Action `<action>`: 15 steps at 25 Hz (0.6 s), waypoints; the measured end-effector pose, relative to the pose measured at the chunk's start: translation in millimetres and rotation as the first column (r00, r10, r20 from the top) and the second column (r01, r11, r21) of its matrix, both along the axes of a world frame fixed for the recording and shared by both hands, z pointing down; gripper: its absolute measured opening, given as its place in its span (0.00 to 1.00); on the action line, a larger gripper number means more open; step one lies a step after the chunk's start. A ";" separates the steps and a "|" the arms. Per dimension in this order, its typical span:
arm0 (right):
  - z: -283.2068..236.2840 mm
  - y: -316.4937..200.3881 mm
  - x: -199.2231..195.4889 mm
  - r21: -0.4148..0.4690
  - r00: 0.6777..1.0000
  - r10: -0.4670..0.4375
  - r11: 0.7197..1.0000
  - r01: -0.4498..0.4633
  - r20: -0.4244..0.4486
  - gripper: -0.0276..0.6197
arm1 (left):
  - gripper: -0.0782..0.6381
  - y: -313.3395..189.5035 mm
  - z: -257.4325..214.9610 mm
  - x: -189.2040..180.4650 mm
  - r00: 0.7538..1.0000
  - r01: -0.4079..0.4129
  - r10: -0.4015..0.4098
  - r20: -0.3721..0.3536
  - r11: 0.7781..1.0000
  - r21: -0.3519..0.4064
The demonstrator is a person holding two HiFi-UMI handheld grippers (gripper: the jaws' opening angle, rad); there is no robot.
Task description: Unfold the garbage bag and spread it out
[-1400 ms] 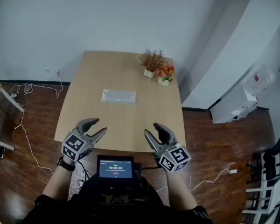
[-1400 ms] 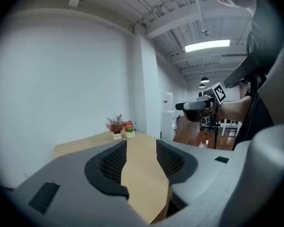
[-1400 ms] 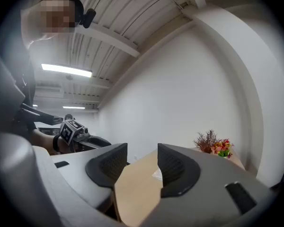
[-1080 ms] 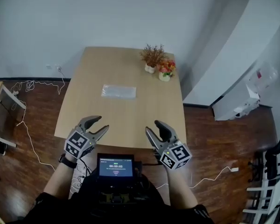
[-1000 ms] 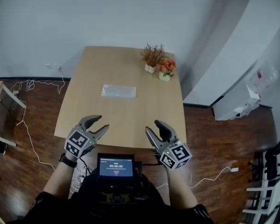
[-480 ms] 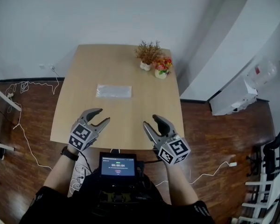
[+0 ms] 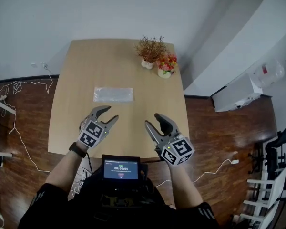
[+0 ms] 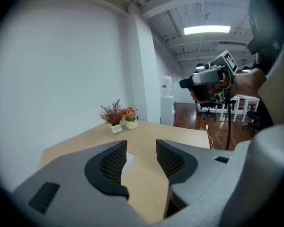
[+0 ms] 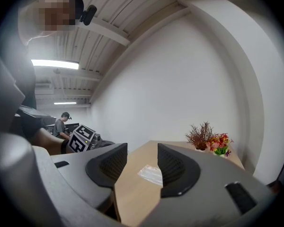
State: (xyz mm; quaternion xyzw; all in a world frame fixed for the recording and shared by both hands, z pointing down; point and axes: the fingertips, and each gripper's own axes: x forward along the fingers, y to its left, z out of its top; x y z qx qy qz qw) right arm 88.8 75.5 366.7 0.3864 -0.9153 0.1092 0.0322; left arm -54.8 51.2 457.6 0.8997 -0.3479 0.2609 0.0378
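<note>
A folded, clear garbage bag (image 7: 113, 94) lies flat on the middle of the wooden table (image 7: 76, 75). It also shows between the jaws in the right gripper view (image 9: 150, 174) and as a pale sliver in the left gripper view (image 8: 130, 159). My left gripper (image 7: 108, 114) hovers over the table's near part, just short of the bag, open with nothing between its fingers. My right gripper (image 7: 152, 119) hangs over the near right part, also open and empty. Neither touches the bag.
Two small pots stand at the table's far right: dried brown twigs (image 7: 147, 51) and red and orange flowers (image 7: 166, 66). A screen device (image 7: 120, 168) sits at my chest. Cables (image 7: 19, 86) trail on the floor at left. White furniture (image 7: 238, 92) stands at right.
Both grippers have moved forward from the table's near edge to over its surface, the left one further, toward the bag. Their jaws stayed equally apart. The bag has not moved.
</note>
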 end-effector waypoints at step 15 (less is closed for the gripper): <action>35.2 -96.9 -14.6 -0.079 0.993 0.104 0.991 -0.108 -0.050 0.39 | 0.39 -100.1 101.3 40.4 0.982 -0.158 0.169 0.086 0.980 -0.125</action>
